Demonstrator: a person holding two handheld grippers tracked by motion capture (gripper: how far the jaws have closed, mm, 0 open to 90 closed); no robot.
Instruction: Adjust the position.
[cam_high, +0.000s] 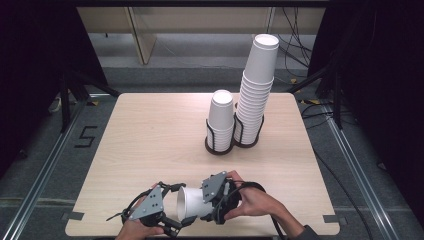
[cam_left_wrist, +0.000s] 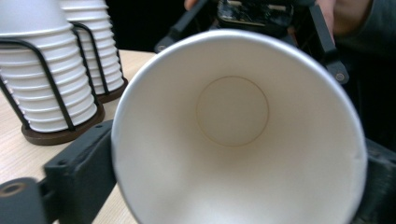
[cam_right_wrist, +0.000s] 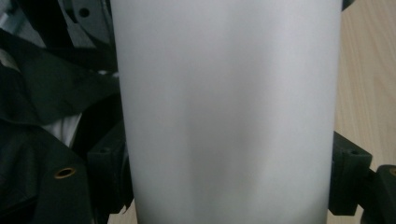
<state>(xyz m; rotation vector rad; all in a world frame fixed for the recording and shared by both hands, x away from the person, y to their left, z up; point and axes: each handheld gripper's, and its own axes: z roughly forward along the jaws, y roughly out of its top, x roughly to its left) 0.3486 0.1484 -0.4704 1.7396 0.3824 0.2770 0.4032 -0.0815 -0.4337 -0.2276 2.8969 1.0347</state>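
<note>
Lying between both jaws — paper cup (cam_high: 192, 203)

The cup (cam_high: 191, 202) I held looked like white paper, matt outside and faintly sheened inside, smooth all over, with a rolled rim and a pressed round seam at its bottom. My left gripper (cam_high: 170, 222) and right gripper (cam_high: 212, 202) were black matt plastic, slightly grainy, with small brass-coloured eyelets; each carried a flat grey plate of dull metal or plastic, I could not tell which. The table (cam_high: 150, 140) was pale wood-grain laminate, smooth and low-gloss. The two stacks (cam_high: 250, 95) were the same white paper. Their holders (cam_high: 220, 142) had thin black wire uprights on dark brown, wood-like bases.
</note>
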